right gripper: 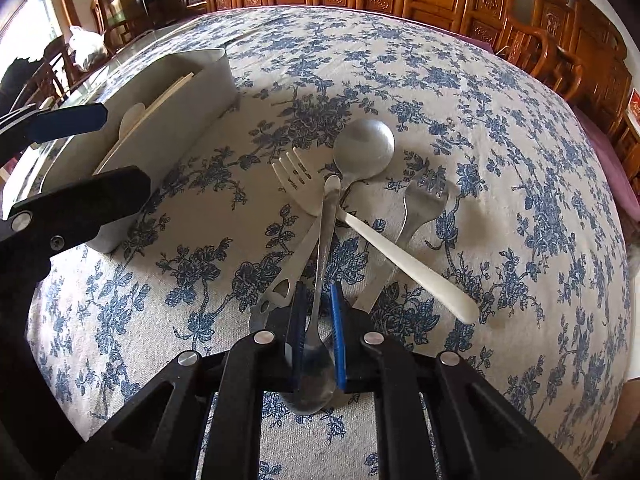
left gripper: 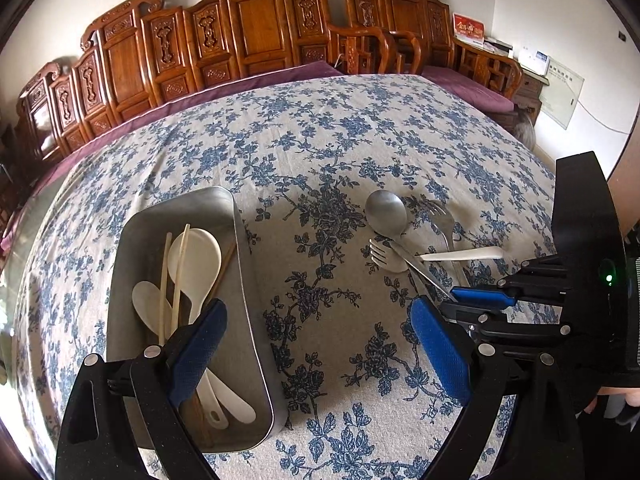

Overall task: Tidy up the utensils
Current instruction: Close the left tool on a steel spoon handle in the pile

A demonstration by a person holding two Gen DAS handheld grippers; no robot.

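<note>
A steel tray (left gripper: 244, 256) on the floral tablecloth holds white plastic spoons (left gripper: 200, 256) and chopsticks (left gripper: 180, 276). My left gripper (left gripper: 320, 356) is open and empty, with its left finger over the tray. A pile of cutlery lies to the right: a big steel spoon (right gripper: 364, 148), a white-handled fork (right gripper: 296, 184) and a steel fork (right gripper: 424, 204). My right gripper (right gripper: 318, 308) is shut on a small steel spoon (right gripper: 324, 240) at the near end of the pile, its bowl between the pads. The tray shows at the left in the right wrist view (right gripper: 192, 120).
A carved wooden bench (left gripper: 256, 28) with a purple cushion (left gripper: 280, 76) runs along the table's far side. A wooden armchair (left gripper: 400, 40) stands at the back right. The left gripper (right gripper: 72, 160) shows at the left of the right wrist view.
</note>
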